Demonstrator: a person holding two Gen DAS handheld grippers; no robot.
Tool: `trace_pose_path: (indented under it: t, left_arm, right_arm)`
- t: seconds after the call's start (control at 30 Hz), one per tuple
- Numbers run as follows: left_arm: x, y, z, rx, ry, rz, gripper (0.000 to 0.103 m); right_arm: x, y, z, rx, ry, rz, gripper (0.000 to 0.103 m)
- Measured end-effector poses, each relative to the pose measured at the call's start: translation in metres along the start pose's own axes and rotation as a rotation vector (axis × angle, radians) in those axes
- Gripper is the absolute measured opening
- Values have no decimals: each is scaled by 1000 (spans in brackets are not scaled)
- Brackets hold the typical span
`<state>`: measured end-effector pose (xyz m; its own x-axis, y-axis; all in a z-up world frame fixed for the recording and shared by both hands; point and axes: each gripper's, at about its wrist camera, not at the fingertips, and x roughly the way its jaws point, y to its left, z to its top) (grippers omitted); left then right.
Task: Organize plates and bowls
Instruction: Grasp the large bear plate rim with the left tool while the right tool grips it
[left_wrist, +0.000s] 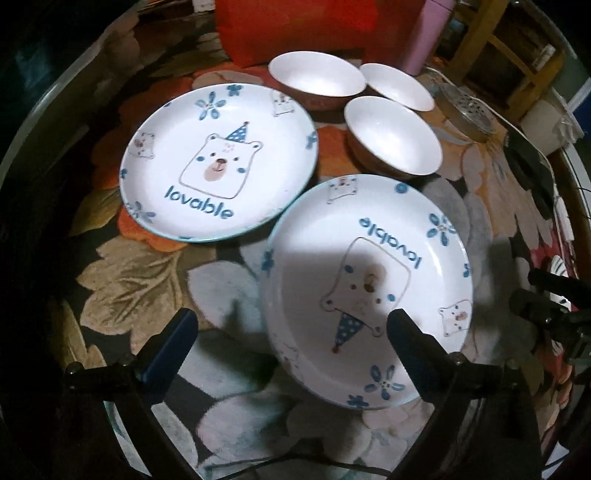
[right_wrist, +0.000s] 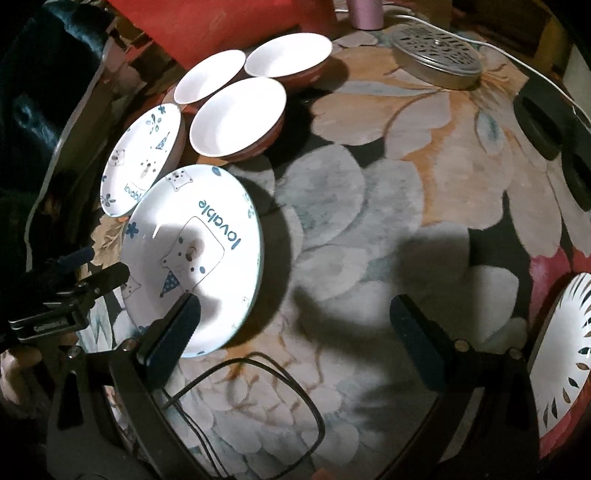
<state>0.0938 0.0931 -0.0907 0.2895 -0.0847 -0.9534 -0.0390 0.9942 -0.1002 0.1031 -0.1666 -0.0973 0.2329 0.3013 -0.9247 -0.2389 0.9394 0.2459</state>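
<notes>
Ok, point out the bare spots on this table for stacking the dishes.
The widest bare cloth lies right of the near plate, between the three bowls, the metal lid and the patterned plate. It is crowded on the left, where the far plate and bowls cluster.

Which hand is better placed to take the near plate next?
Probably left. The left tongs stand open astride the near plate's edge, one finger over it. The right tongs are open mostly over bare cloth, with the plate at their left finger.
</notes>
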Motion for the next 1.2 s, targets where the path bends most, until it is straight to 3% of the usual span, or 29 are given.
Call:
trace_pose_path:
  t: [0.23, 0.37, 0.43, 0.53, 0.6, 0.63, 0.67, 0.8, 1.2]
  left_arm:
    - [12, 4, 0, -7, 29, 10, 102]
    - [19, 7, 3, -44, 26, -4, 98]
    - [22, 9, 4, -65, 31, -17, 92]
    - [32, 13, 8, -88, 54, -32, 81]
    - [36, 12, 10, -90, 59, -36, 63]
    - [39, 11, 11, -85, 70, -35, 43]
    - [43, 11, 13, -78, 84, -36, 31]
    - [48, 10, 14, -64, 74, -37, 22]
    - [44, 11, 17, -38, 60, -62, 20]
  right_arm:
    - [18, 8, 6, 1, 30, 29, 103]
    - [31, 5, 8, 36, 48, 39, 97]
    - [39, 3, 9, 56, 72, 51, 76]
    - [48, 3, 10, 65, 87, 52, 57]
    - [53, 5, 11, 61, 90, 63, 46]
    - [54, 6, 11, 58, 92, 66, 39]
    - [55, 7, 12, 55, 94, 72, 36]
    - [62, 12, 14, 48, 107, 91, 14]
    - [62, 17, 13, 25, 98, 82, 12]
